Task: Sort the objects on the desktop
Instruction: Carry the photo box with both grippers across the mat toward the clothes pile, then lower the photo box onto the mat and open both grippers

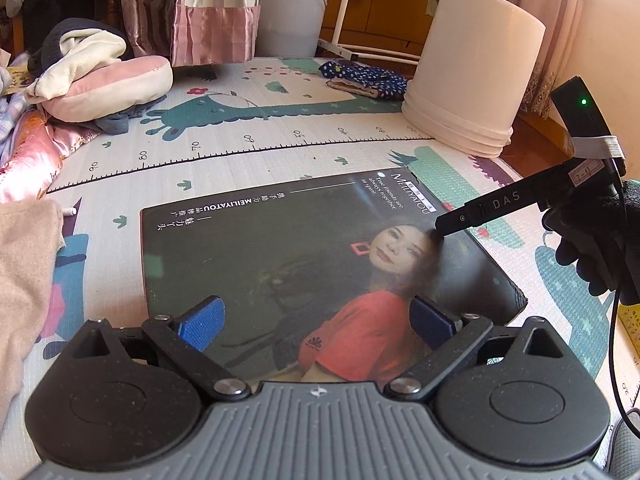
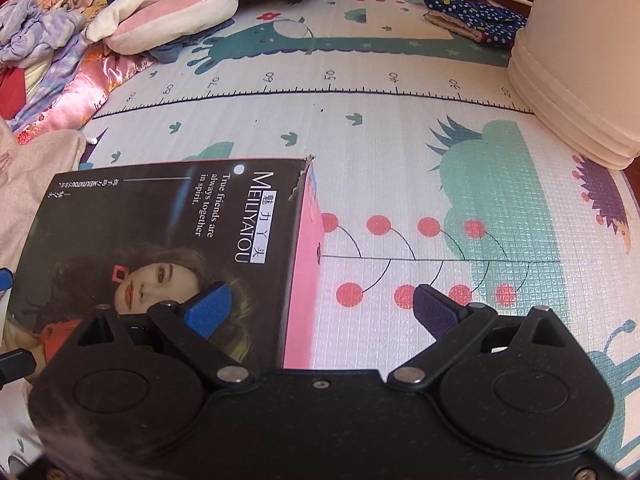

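Left claw (image 1: 316,322) spread over black box (image 1: 280,248), right claw (image 2: 320,308) spread astride its edge, white bucket (image 1: 476,76) beyond.

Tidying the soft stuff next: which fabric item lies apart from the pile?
The navy polka-dot cloth: it lies alone on the play mat beside the white bucket, while the other fabrics are heaped along the mat's opposite edge.

Black left gripper (image 1: 316,322), blue pads (image 1: 202,324), silver screws, grey ribbed body.
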`<state>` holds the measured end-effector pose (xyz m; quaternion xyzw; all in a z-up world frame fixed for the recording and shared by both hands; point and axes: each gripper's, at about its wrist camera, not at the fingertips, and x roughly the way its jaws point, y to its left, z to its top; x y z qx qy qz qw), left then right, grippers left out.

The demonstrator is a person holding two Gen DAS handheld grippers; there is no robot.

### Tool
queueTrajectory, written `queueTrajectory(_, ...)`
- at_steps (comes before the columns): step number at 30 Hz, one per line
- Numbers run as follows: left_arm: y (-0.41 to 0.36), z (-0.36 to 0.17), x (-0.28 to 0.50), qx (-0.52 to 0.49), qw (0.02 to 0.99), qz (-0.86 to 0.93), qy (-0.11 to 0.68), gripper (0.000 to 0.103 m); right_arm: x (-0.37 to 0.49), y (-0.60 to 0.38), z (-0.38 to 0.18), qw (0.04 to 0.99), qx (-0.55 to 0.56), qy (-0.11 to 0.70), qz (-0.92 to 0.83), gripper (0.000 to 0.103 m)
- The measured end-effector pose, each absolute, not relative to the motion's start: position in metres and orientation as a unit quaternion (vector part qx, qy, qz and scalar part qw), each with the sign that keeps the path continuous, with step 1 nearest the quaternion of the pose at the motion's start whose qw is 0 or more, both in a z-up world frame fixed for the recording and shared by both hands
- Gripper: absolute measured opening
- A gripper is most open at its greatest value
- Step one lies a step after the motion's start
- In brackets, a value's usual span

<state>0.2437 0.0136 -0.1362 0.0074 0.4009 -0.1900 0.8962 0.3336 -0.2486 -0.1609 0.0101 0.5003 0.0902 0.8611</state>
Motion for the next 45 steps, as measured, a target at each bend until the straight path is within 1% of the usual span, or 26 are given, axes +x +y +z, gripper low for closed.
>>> queueTrajectory(5, 0.005, -0.146, 0.246, 0.019, 0.888, -0.177, 0.424, 0.099, 0.337, -0.261, -0.17, 0.851, 0.06, 0.514, 0.091, 0.102)
queueTrajectory(11, -0.004, -0.148, 0.25, 0.038, 0.878, -0.164, 0.448, 0.101, 0.336, -0.254, -0.167, 0.85, 0.043, 0.519, 0.086, 0.102)
queueTrajectory(15, 0.0, -0.139, 0.248, 0.007, 0.88, -0.138, 0.455, 0.101, 0.331, -0.247, -0.157, 0.849, 0.007, 0.521, 0.081, 0.102)
queueTrajectory(25, -0.006, -0.092, 0.229, 0.037, 0.893, -0.06, 0.445, 0.101, 0.304, -0.259, -0.1, 0.866, 0.028, 0.494, 0.074, 0.102)
queueTrajectory(36, 0.002, -0.025, 0.196, -0.012, 0.905, -0.044, 0.423, 0.101, 0.256, -0.258, -0.026, 0.884, 0.029, 0.453, 0.111, 0.102)
queueTrajectory(38, -0.001, -0.015, 0.188, -0.005, 0.909, -0.039, 0.416, 0.101, 0.246, -0.257, -0.016, 0.885, 0.026, 0.453, 0.107, 0.102)
queueTrajectory(42, -0.006, 0.002, 0.173, 0.0, 0.912, -0.03, 0.409, 0.101, 0.218, -0.251, 0.006, 0.896, 0.008, 0.427, 0.119, 0.102)
queueTrajectory(45, -0.013, 0.012, 0.161, 0.024, 0.912, -0.016, 0.408, 0.101, 0.2, -0.25, 0.019, 0.901, 0.013, 0.414, 0.131, 0.102)
